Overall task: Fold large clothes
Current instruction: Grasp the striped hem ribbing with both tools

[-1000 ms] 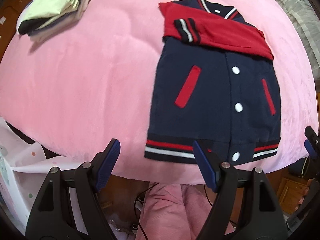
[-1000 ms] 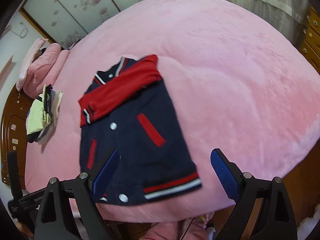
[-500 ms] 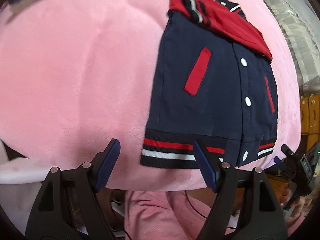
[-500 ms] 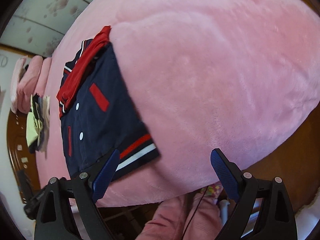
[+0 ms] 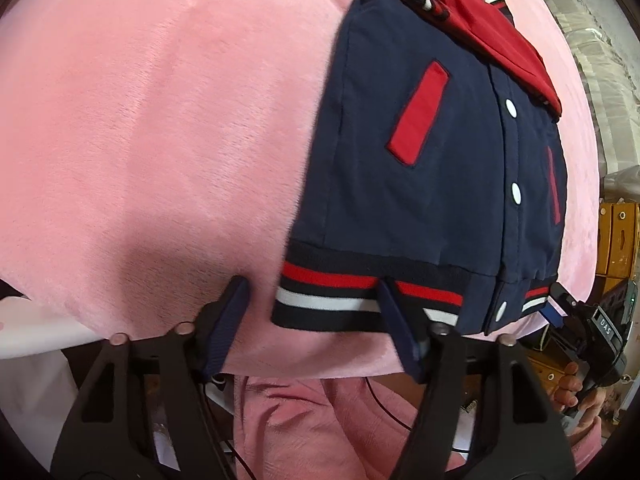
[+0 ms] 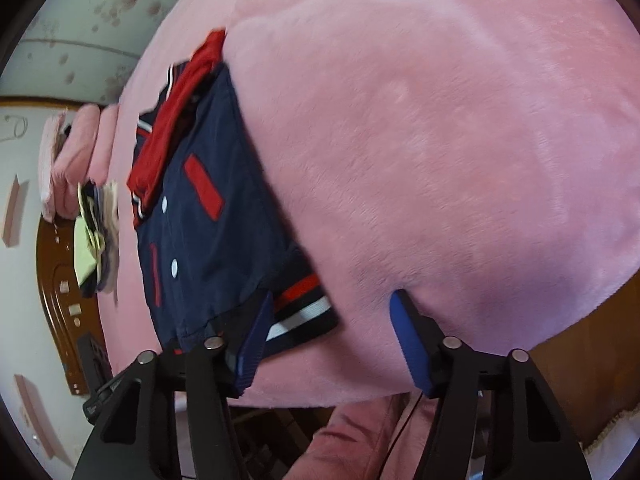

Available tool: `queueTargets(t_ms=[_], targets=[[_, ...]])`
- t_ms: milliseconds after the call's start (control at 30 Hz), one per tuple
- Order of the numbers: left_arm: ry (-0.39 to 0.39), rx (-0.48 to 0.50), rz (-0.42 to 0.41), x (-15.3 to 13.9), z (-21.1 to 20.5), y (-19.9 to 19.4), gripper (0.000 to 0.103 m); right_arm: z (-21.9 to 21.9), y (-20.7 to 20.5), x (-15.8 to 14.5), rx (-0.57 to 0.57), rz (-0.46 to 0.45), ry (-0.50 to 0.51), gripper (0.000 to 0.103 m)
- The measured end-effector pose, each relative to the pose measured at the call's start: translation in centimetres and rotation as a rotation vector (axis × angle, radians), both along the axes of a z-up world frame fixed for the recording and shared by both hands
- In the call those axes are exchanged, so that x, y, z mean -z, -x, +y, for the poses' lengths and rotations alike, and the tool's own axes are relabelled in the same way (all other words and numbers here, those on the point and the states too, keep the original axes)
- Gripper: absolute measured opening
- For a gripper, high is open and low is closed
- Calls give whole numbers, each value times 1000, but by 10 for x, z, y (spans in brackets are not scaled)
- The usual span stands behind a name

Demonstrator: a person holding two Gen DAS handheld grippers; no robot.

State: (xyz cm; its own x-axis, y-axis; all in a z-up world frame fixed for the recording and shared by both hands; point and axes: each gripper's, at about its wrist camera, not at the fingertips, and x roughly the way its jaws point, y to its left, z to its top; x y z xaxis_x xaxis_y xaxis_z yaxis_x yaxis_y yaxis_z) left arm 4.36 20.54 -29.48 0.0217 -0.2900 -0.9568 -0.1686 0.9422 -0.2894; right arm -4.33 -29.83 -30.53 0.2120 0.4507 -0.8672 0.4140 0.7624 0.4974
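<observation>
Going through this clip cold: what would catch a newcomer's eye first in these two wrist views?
The navy and red varsity jacket stands out, lying flat on the pink plush blanket, its red sleeves folded across the chest. Both grippers straddle its striped hem: the left gripper at one bottom corner, the right gripper at the other; their jaws have just been closing, not yet pinching. A stack of folded clothes sits at the far edge.

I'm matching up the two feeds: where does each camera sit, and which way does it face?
Left wrist: on the left tongs, looking steeply down at the jacket hem's left corner; the other hand shows at right.
Right wrist: on the right tongs, looking down at the hem's right corner; only its own fingers show.
Shared: the jacket on the pink blanket. Both tongs' jaws have just been closing, straddling the hem corners.
</observation>
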Motion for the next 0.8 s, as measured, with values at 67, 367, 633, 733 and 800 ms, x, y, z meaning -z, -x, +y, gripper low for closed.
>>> queueTargets(t_ms=[67, 367, 633, 733, 800], targets=[[-3, 0, 0, 0, -3, 1, 54, 10, -4, -2, -14, -10, -10, 47], [-81, -3, 10, -4, -24, 6, 28, 34, -11, 2, -27, -3, -48, 16], [-126, -25, -2, -8, -42, 7, 9, 51, -23, -6, -98, 16, 22, 11], [-113, -26, 10, -8, -44, 5, 9, 52, -23, -11, -95, 13, 19, 11], [-100, -28, 17, -10, -44, 4, 9, 51, -23, -16, -103, 12, 24, 11]])
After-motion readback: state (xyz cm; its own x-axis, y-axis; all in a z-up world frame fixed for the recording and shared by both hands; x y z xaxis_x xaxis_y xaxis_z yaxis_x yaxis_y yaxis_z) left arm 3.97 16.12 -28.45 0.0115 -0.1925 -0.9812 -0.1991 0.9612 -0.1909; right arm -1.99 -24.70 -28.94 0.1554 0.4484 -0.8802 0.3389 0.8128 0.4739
